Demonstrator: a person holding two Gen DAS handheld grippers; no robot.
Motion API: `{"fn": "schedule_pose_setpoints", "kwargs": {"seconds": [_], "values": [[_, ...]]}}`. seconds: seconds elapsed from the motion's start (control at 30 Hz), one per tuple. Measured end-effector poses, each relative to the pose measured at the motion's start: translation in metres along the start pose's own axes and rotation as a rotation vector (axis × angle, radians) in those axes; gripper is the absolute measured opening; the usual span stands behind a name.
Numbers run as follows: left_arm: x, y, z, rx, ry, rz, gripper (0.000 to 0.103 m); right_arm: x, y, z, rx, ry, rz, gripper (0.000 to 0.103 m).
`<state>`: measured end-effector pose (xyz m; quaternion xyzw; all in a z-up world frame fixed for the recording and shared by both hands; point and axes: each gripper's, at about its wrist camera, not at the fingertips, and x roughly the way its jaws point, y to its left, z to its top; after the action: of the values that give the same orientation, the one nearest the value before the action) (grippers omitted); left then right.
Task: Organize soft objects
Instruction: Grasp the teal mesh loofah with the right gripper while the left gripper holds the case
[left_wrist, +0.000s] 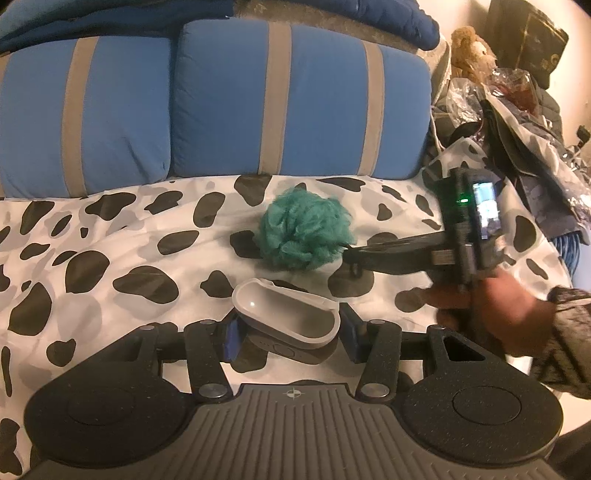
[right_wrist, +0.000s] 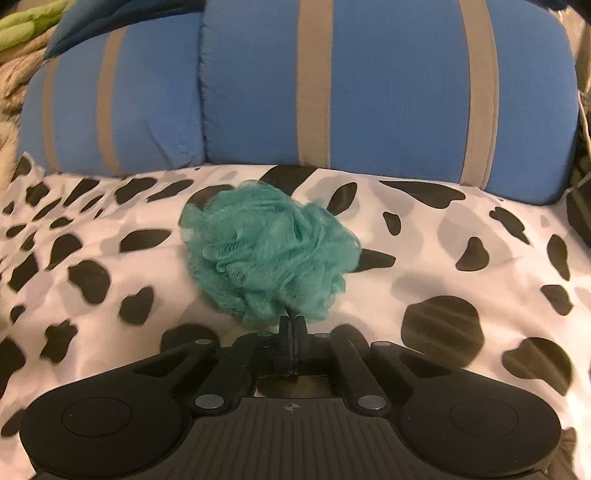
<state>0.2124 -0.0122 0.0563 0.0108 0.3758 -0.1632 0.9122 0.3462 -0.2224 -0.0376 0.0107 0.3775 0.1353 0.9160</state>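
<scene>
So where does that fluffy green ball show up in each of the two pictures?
Left wrist view: the green mesh pouf sits mid-frame on the spotted sheet, beyond the grey case.
Right wrist view: the pouf is centre frame, just ahead of the shut right gripper.
Shared landmark: the blue striped pillows behind it.

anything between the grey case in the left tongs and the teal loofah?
Nothing: only bare cow-print sheet between the grey case and the teal loofah, seen in the left wrist view.
</scene>
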Motion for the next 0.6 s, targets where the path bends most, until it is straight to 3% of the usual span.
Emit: {"fn": "schedule_pose_setpoints", "kwargs": {"seconds": [0.33,0.6], "values": [[0.012,-0.003,-0.005,0.003,0.035,0.029,0.05,-0.06,0.006,-0.036,-0.012,0.114,0.021,0.003],[0.019,-0.013,-0.014,0.032,0.064,0.038,0.05,-0.119,-0.003,-0.076,0.037,0.126,0.029,0.003]]}}
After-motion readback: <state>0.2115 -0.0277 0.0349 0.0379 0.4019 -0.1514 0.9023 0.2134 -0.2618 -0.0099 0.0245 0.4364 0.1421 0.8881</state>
